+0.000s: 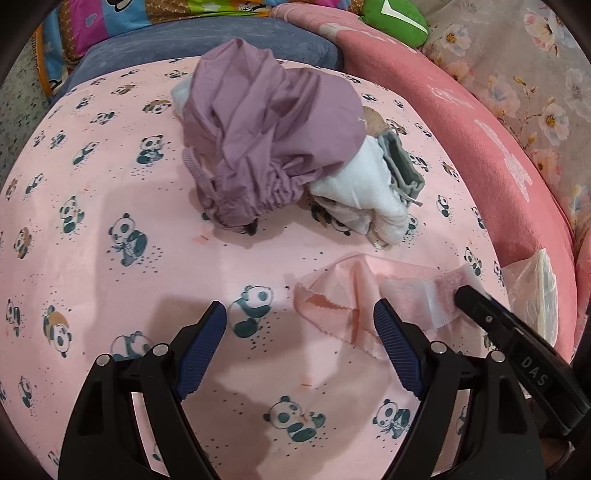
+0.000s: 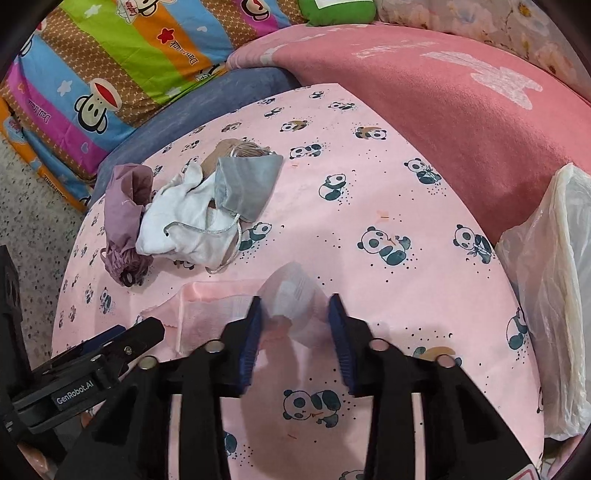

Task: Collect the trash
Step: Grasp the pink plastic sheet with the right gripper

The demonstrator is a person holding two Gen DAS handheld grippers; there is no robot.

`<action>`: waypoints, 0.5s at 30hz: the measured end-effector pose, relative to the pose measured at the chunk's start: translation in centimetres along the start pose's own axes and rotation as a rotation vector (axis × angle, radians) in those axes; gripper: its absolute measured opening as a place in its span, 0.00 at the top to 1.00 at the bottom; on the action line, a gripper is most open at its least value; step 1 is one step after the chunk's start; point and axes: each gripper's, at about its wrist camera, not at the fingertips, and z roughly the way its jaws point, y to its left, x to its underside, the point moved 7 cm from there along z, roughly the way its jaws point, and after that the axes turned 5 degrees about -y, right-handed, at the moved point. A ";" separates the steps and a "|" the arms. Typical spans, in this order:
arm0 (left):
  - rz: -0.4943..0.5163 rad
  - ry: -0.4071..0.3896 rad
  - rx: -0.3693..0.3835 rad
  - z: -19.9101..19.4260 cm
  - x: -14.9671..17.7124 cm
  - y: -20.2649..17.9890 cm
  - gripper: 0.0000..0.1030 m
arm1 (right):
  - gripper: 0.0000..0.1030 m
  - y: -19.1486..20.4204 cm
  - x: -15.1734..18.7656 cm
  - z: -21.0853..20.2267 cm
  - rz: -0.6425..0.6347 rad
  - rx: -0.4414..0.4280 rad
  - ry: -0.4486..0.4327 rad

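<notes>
On the panda-print bed (image 1: 110,206), both tongs stand apart: the right tongs (image 2: 295,332) straddle the pink scrap's (image 1: 343,291) right end, the left tongs (image 1: 300,343) hover at its left edge, a white bag (image 2: 546,280) near the bed's right edge.

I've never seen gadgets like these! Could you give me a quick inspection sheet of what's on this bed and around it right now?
Surface: pink panda-print sheet, lightly wrinkled.
Job's things: pale pink cloth scrap with a white tissue-like piece at its right end; translucent plastic bag at the sheet's right edge.
Clutter: purple garment, white cloth and grey drawstring pouch heaped together.
Grippers: left hand-held gripper open over the sheet beside the scrap; right hand-held gripper open, straddling the tissue-like piece.
Cables: nothing seen.
Surroundings: pink blanket, blue cushion, striped cartoon quilt, green plush.
</notes>
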 end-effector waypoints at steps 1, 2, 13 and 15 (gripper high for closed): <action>0.003 0.003 0.003 0.2 0.0 -0.4 0.25 | 0.86 -0.2 0.1 0.0 0.014 -0.009 0.004; 0.011 0.008 0.005 0.5 0.0 -0.6 0.25 | 0.86 -0.3 0.1 0.0 0.021 -0.013 0.002; 0.149 -0.004 -0.076 1.7 -0.1 -3.2 0.76 | 0.90 -1.4 -0.1 -3.0 0.067 -0.037 -0.058; 0.169 0.011 -0.074 1.8 0.0 -3.6 0.94 | 0.90 -1.7 -0.4 -3.6 0.069 -0.037 -0.069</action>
